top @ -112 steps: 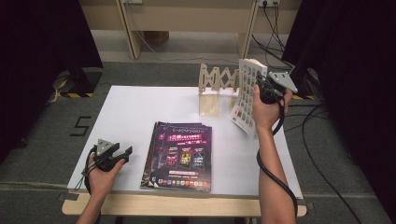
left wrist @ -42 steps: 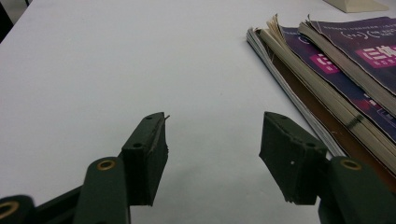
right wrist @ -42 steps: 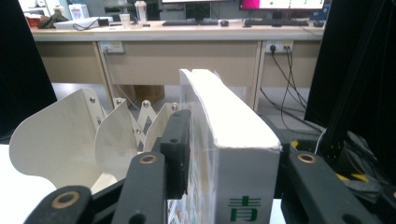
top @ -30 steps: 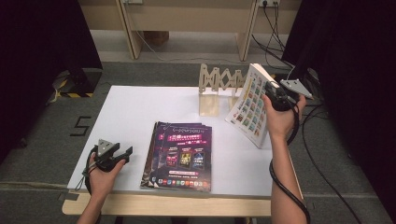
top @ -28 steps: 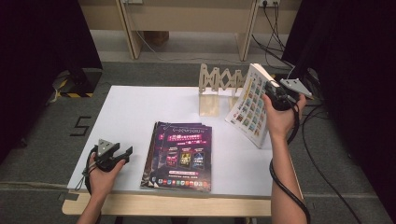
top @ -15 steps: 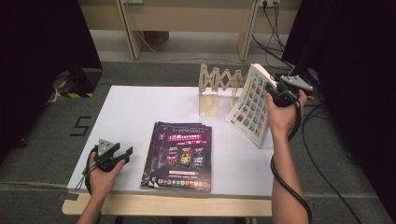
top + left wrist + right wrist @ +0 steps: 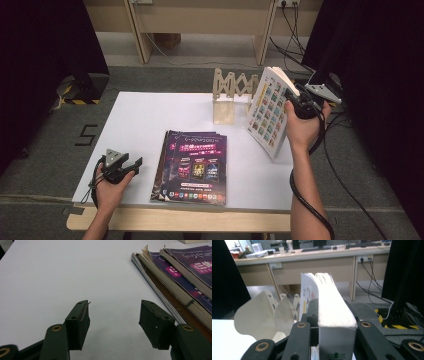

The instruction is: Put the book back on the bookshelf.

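Stacked magazines (image 7: 180, 277) run off the left gripper view's right edge

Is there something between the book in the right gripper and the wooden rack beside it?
Nothing visible stands between them. The right gripper is shut on the book, which stands tilted on the table just right of the wooden rack. The magazines lie nearer the person.

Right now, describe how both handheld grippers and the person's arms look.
Both the left gripper and the right gripper are black, each topped by a grey three-cornered plate and trailing a black cable. The left gripper's view shows brass-coloured rivets at the jaw joints and dark, worn pads. The forearms are bare, with no sleeves visible.
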`<action>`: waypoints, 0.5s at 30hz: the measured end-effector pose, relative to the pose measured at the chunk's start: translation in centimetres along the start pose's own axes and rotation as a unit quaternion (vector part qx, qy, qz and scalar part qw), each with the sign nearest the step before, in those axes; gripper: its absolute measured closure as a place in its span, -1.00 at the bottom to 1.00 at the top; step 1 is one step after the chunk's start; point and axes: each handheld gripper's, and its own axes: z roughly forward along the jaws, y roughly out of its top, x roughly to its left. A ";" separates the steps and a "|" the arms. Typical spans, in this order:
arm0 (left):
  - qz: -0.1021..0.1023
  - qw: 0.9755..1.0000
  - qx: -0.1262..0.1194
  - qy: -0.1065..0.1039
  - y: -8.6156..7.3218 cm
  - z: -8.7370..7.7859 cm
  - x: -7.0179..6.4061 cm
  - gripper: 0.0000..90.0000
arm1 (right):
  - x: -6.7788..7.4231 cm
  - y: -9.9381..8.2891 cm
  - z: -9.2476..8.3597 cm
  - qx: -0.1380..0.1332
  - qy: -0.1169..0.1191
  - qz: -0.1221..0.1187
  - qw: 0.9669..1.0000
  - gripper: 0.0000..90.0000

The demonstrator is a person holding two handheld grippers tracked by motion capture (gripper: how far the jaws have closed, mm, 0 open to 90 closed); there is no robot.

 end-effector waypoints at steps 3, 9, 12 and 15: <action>0.002 1.000 -0.001 0.000 0.0 0.0 0.0 -0.10 | 0.4 0.4 -0.2 -0.009 0.005 -0.003 1.000 0.66; -0.001 1.000 0.000 -0.001 0.0 0.0 0.0 -0.10 | 1.1 1.2 0.1 -0.029 -0.002 0.001 1.000 0.66; 0.000 1.000 0.000 -0.002 0.0 0.0 0.0 -0.10 | 1.3 1.4 0.7 -0.032 -0.010 -0.001 0.999 0.66; 0.000 1.000 0.000 -0.001 0.0 0.0 0.0 -0.11 | 1.4 1.5 1.3 -0.032 -0.009 0.007 0.999 0.66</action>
